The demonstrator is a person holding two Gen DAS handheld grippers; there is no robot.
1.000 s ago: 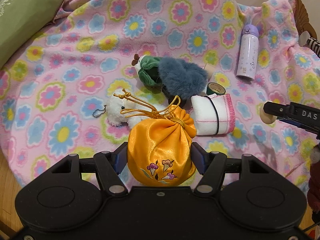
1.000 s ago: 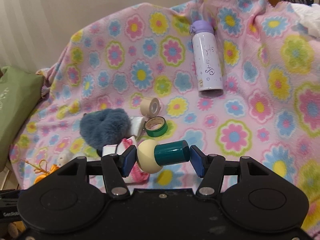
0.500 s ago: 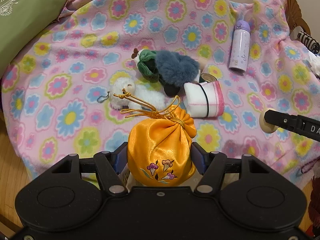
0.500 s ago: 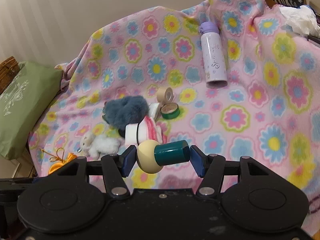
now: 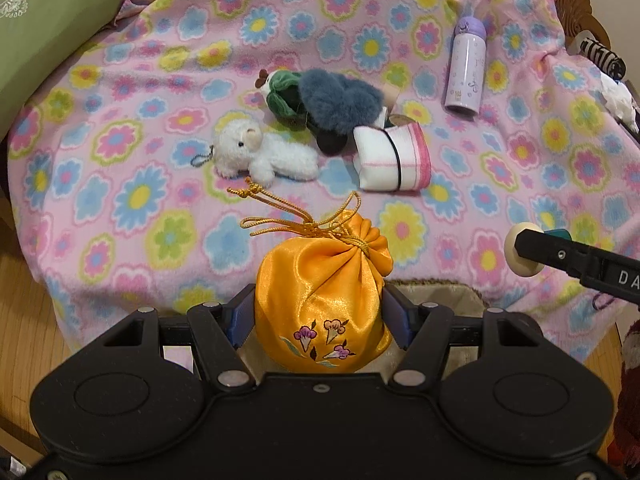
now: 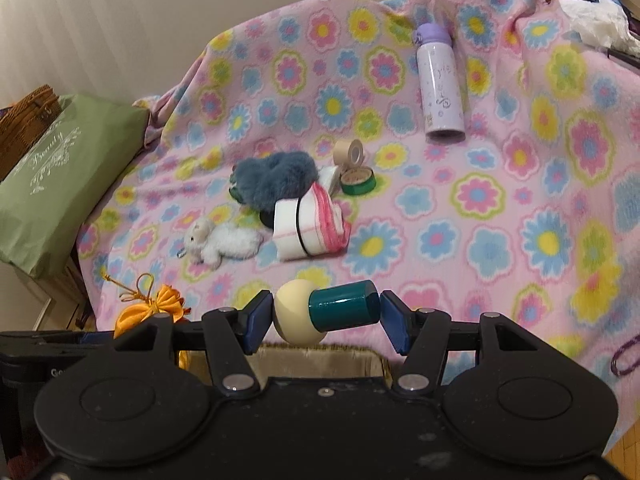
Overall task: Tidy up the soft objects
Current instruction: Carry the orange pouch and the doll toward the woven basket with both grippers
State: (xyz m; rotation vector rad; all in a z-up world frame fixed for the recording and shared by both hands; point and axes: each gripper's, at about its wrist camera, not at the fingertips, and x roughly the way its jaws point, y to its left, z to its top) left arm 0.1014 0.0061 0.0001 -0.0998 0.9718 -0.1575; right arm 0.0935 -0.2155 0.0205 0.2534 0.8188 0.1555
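I've got my left gripper (image 5: pixel 320 312) pinching the orange satin pouch (image 5: pixel 324 300) across its belly, both pads pressed into the sides, and below it I can see the fuzzy rim of a basket (image 5: pixel 436 286) at the edge of the flowered blanket (image 5: pixel 132 200). The pouch looks light and squashy, and that satin should be slippery, so I reckon the fat middle is the right hold; the gold drawstring (image 5: pixel 296 220) dangles loose and could snag. My right gripper (image 6: pixel 326 316) is clamped end to end on a mushroom-shaped toy (image 6: pixel 326 312), cream cap against 1 pad, teal stem against the other; it looks hard and smooth, not soft at all, so it may roll out if I ease off. Out on the blanket, well apart from me, lie the white plush lamb (image 5: pixel 264 152), the blue-grey fluffy thing (image 5: pixel 340 96) and the banded rolled towel (image 5: pixel 392 158), all soft, light, easy to squeeze mid-body. The lilac bottle (image 5: pixel 466 66) is rigid.
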